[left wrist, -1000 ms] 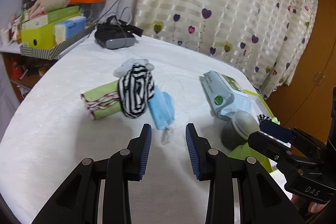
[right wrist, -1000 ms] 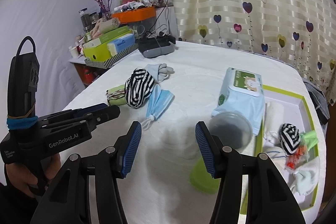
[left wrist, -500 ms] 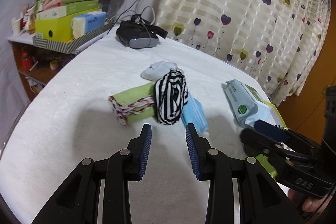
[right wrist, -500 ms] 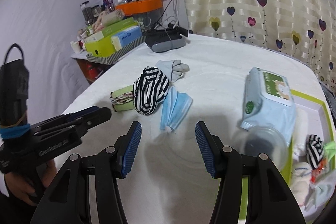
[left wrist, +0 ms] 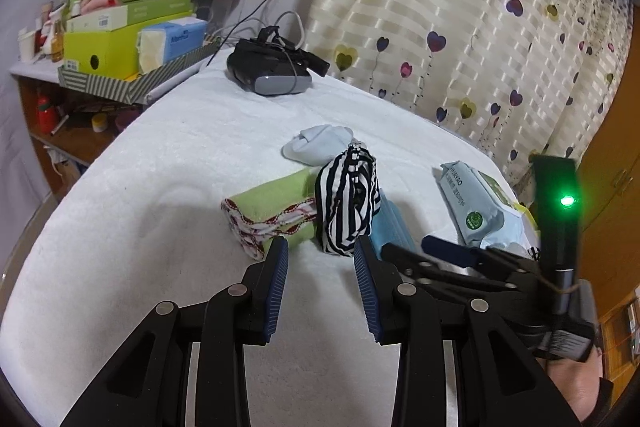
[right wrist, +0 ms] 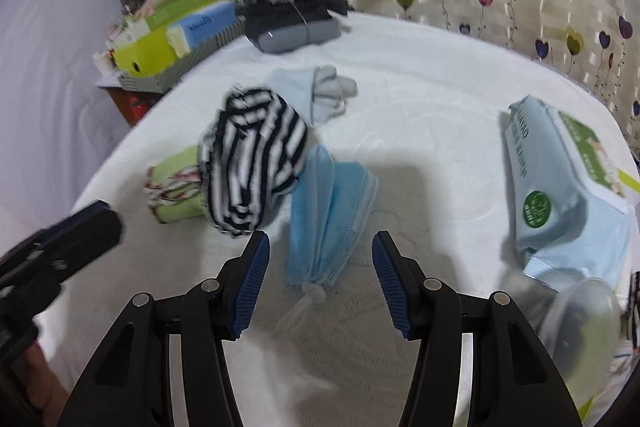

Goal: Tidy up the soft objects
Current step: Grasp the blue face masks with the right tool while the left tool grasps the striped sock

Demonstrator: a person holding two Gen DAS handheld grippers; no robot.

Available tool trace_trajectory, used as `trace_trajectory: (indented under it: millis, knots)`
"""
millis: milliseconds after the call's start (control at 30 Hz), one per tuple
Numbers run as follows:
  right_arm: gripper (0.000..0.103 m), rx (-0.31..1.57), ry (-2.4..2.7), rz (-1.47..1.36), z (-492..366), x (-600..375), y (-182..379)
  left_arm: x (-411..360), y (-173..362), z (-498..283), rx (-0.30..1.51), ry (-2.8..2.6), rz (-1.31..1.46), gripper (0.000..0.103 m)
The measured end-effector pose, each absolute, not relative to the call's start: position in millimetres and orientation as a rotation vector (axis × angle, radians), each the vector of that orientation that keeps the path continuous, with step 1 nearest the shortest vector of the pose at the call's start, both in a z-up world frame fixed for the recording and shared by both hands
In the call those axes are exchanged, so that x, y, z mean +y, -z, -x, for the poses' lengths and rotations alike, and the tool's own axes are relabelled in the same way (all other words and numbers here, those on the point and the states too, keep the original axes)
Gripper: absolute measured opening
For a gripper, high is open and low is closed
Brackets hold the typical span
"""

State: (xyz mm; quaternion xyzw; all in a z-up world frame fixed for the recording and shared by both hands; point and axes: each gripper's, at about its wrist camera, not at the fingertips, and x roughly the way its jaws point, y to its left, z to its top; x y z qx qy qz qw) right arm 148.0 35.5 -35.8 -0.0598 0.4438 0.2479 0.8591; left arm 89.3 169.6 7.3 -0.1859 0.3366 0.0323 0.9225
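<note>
Fingers of right gripper (right wrist: 320,259) parted, empty, straddling the blue face mask (right wrist: 328,211) flat on the white worktop (right wrist: 420,115), apparently lined up for pickup. Left gripper (left wrist: 320,263) likewise apart, empty, aimed at striped sock bundle (left wrist: 348,203) touching green rolled cloth (left wrist: 272,211).

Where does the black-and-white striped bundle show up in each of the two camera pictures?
Left wrist view: the striped bundle sits just right of centre, just beyond the open left gripper.
Right wrist view: the same bundle lies left of centre, blurred, beyond the left finger of the open right gripper.
Shared landmark: the blue face mask touches the bundle's right side in both views.
</note>
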Motion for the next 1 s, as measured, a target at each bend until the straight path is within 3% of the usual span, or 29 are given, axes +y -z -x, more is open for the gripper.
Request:
trace_trajectory:
  millis: [67,133,233,733,1000]
  knots:
    - [0.053,0.935,-0.508,0.136,-150.5,37.1,39.9,171.8,-6.7,-92.4,0.693,-0.067,0.381,0.033]
    - [0.029,0.941,-0.516,0.131,-152.2,38.0,42.0,172.5,-6.5,-93.9,0.695,-0.066,0.382,0.039]
    - [0.016,0.925,-0.531,0.127,-149.9,37.6,39.6,173.2,-6.8,-98.3,0.696,-0.060,0.374,0.042]
    - [0.015,0.764,-0.549,0.040,-130.3,-11.5,-17.0,142.8,-3.2,-146.6,0.744,-0.032,0.285,0.045]
    - [0.015,0.746,-0.572,0.009,-134.4,-24.8,-20.3,131.9,5.8,-173.3,0.770,-0.071,0.195,0.046]
